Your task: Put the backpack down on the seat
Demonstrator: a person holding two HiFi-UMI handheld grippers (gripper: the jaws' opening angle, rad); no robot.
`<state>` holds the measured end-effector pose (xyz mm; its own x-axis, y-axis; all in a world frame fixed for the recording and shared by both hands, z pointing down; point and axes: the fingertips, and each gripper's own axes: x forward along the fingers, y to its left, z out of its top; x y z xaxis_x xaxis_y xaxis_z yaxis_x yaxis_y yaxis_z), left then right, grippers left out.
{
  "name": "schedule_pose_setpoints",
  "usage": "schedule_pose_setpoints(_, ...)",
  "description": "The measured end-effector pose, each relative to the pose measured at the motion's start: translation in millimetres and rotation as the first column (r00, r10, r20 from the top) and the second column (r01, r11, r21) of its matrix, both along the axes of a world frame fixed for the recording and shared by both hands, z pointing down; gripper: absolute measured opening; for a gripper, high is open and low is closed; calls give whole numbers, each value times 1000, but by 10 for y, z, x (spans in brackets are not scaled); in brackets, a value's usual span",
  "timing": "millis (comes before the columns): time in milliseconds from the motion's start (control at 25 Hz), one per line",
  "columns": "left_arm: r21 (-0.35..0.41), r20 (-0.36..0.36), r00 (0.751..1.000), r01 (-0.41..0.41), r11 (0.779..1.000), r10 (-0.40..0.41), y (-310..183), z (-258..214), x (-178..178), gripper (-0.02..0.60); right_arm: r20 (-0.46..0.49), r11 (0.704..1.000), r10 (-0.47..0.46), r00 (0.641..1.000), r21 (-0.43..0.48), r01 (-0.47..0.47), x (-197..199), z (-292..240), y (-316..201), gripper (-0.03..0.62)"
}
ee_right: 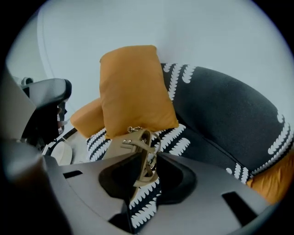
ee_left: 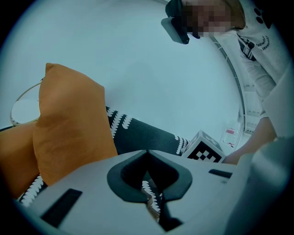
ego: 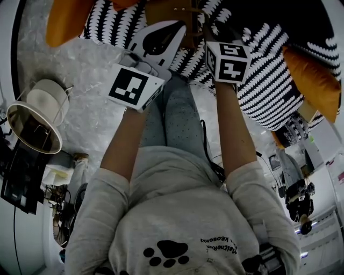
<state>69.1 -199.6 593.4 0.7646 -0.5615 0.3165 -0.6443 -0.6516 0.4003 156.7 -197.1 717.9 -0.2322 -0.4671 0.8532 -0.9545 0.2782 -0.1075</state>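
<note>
right hand-held gripper is seen released, its jaws apart, with the tan strap of the backpack standing upright between them and no pinch visible. left hand-held gripper is held just beside it, its jaws parted by only a narrow slit; whether anything is pinched there cannot be told. the backpack is seen down on the black-and-white patterned seat, just in front of an orange cushion.
</note>
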Motion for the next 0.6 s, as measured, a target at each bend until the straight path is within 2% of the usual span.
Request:
schedule_pose_setpoints(80,0,-1,1000,-1,1000,1,13,-32,-4,18,0,999,2,1000,48,-2,-17,-159,-40,83)
schedule_pose_setpoints(240,11,-1,1000,-1,1000,1,12,-125,6,18,37,992,0,999,130,-5,-60,-476,-120,43)
schedule_pose_setpoints(600,42,-2,1000,13,999,-13,14,-737,-149,18,133,970,-30,991,242,-3,-358,-1439,-166,32)
